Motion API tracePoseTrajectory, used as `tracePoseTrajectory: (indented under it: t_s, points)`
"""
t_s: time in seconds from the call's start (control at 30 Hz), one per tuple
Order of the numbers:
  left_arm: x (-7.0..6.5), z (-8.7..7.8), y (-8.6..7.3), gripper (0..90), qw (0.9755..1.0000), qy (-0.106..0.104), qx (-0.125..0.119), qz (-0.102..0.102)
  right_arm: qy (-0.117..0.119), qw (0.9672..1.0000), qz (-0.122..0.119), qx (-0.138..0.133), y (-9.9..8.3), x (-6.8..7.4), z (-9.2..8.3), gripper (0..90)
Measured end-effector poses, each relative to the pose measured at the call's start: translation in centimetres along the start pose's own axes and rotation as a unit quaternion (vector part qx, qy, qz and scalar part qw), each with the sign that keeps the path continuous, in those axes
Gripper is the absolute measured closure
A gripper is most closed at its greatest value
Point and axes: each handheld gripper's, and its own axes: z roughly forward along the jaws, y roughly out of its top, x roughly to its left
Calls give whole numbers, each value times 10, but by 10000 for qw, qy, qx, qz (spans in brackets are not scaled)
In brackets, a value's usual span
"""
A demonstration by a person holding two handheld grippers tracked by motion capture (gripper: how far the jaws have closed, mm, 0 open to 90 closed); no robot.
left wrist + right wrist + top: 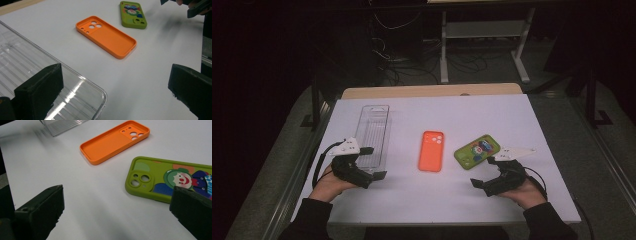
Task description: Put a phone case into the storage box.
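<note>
Both my grippers — left (371, 162) by the tray (374, 131), right (482, 171) — gape wide and empty; the green case (162, 178) beside my right looks light, flexible — I'd pinch its long edges.

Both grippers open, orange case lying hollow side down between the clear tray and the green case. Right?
Not quite: the orange case lies hollow side up, as the left gripper view shows. It does sit between the clear tray and the green case, and both grippers are open.

Orange phone case (431, 150) hollow-up, green clown case (477, 151) face-down beside it
</note>
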Motion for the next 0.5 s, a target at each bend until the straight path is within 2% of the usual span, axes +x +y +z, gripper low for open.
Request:
tracePoseTrajectory:
  t_s: [0.2, 0.37, 0.4, 0.5]
  points:
    - [3, 4, 9, 0, 9999, -61, -37, -109, 12, 10000, -21, 26, 1, 2, 2, 0]
    - [4, 12, 20, 35, 9999, -64, 28, -103, 9, 9999, -48, 99, 2, 1, 3, 0]
    - [4, 15, 24, 71, 9999, -100, 9, -137, 3, 9999, -83, 88, 2, 2, 4, 0]
    - [3, 25, 37, 132, 9999, -123, -21, -54, -9, 9999, -91, 106, 2, 3, 4, 0]
